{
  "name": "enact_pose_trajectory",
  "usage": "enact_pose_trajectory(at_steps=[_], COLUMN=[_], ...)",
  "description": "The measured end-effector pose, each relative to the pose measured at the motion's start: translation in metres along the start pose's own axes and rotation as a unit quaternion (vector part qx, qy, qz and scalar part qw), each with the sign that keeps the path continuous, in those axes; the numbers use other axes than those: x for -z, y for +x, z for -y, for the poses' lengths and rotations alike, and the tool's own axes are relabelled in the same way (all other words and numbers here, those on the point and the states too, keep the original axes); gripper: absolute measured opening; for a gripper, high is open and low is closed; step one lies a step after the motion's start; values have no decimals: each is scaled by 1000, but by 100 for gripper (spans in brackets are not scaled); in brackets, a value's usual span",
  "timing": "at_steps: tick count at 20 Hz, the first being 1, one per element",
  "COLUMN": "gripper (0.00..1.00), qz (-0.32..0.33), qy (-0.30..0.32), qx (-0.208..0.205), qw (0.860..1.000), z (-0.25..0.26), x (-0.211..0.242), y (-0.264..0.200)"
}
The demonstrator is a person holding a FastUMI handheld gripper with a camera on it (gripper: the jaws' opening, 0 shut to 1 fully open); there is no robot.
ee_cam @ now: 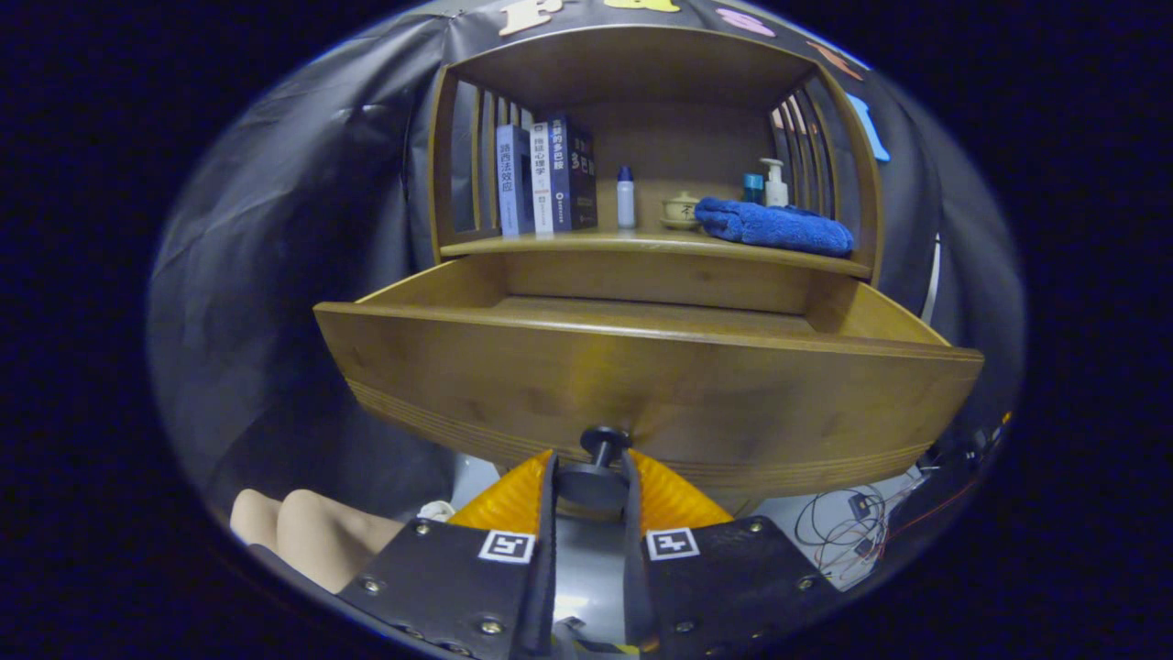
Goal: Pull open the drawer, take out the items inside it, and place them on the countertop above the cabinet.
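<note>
The gripper point(591, 481) pinches the dark knob point(596, 467) on the near front of the pulled-out wooden drawer point(641, 385); on the worktop point(586, 244) beyond, a blue towel point(774, 227) lies at right, books point(545, 179) stand at left.

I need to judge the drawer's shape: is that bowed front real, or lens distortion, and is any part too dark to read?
Gripper view: fisheye bends the drawer front and shelf edge into curves; focus is sharp on the knob between the tool fingers; the drawer's inside is hidden behind its front; the cloth wall is dim.
</note>
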State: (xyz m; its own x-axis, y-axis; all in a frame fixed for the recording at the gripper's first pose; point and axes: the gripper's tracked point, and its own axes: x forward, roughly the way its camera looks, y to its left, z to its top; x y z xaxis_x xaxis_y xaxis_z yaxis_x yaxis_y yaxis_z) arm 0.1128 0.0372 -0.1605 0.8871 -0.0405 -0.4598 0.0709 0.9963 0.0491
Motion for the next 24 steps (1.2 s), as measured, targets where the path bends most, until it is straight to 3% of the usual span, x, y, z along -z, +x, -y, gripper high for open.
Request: enact_pose_trajectory(at_steps=[8,18,24], gripper=[31,72,71], qz=[-8,24,126], qy=[5,77,57], qx=[-2,15,9], qw=[1000,997,990], z=[-2,11,-1], x=[2,-14,-83], y=[-1,-38,-69])
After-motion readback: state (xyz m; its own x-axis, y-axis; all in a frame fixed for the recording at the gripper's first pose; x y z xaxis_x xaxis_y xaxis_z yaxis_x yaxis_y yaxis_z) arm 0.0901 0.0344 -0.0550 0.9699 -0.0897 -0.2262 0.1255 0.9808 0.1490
